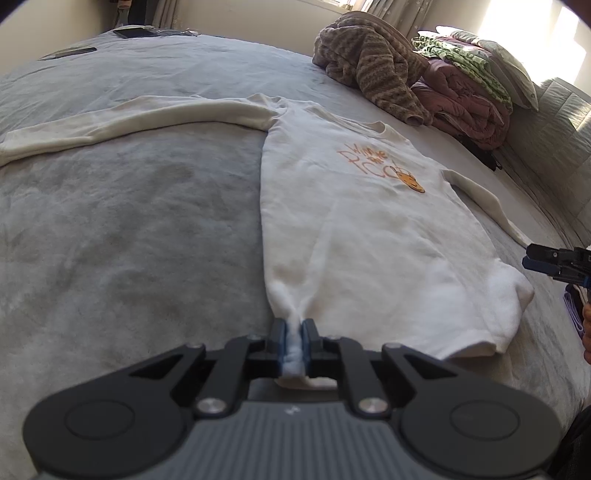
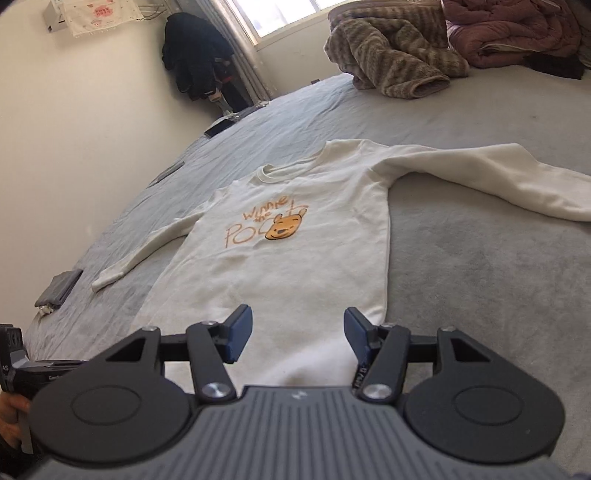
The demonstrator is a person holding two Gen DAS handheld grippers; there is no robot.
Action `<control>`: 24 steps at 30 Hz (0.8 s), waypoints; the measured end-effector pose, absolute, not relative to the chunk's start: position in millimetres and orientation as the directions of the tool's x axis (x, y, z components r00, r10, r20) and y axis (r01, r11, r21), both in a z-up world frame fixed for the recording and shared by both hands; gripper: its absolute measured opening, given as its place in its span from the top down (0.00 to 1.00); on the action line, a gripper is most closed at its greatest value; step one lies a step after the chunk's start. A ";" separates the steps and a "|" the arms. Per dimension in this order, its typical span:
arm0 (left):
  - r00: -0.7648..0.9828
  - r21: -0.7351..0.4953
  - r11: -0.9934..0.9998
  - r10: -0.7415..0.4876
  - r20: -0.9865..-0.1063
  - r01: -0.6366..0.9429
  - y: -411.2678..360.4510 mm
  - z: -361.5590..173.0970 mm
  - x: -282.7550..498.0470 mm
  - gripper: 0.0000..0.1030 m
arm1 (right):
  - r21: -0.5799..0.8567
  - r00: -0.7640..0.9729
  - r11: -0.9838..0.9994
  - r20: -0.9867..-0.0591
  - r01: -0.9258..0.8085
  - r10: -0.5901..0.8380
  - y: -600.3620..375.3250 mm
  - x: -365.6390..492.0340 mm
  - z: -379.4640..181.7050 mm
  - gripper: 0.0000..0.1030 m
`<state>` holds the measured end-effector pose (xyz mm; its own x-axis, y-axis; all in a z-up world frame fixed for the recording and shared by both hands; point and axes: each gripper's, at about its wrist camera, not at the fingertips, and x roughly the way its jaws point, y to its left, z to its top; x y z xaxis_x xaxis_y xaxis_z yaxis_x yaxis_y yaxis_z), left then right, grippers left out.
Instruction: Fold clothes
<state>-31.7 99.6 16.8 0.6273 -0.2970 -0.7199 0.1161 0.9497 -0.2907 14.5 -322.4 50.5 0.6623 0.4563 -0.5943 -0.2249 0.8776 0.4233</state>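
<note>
One white sweatshirt [image 1: 369,236] lies front-up and flat on the grey bed cover [image 1: 129,240], orange lettering and a bear face on its chest. It serves as the landmark.

Nearest, at the sweatshirt's hem corner, the left gripper [image 1: 293,332] has its fingers pinched narrow on a bunch of the white fabric. At the other hem corner the right gripper [image 2: 298,334] stands with its fingers spread wide, holding nothing, just above the hem.

Two sleeves counted: one long sleeve [image 1: 129,122] stretched straight out from the shoulder, the other sleeve [image 2: 144,251] angled down beside the body.

Beyond the sweatshirt's collar lies one brown striped fleece [image 1: 373,70], and beside that one pink quilt [image 1: 465,107].

The left wrist view alone shows a green-patterned folded cloth [image 1: 469,62] on top of the quilt. The right wrist view alone shows one small grey folded cloth [image 2: 59,290] past the angled sleeve's cuff, dark clothes hanging [image 2: 192,51] in the far corner, and a window [image 2: 280,14].
</note>
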 end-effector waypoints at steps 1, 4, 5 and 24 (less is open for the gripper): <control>0.628 -0.291 0.950 -0.297 -0.719 0.116 100.0 16.7 -32.1 0.91 | 0.414 0.663 0.889 -0.611 -0.197 0.432 -325.7 14.6 49.6 0.43; 0.631 -0.291 0.950 -0.298 -0.717 0.118 100.3 16.6 -32.9 0.91 | 0.441 0.652 0.888 -0.639 -0.126 0.410 -341.5 17.2 43.2 0.43; 0.631 -0.289 0.950 -0.296 -0.717 0.118 99.9 16.7 -33.0 0.91 | 0.456 0.632 0.881 -0.648 -0.124 0.424 -343.5 18.1 40.0 0.43; 0.627 -0.306 0.947 -0.299 -0.720 0.101 101.7 17.3 -29.2 0.91 | 0.421 0.481 0.788 -0.629 -0.450 0.611 -293.4 4.4 46.0 0.48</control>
<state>-29.2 101.7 17.3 0.6265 -0.2989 -0.7198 0.1007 0.9468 -0.3056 4.4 -293.4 46.0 0.4812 0.6110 -0.6286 -0.4505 0.7875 0.4206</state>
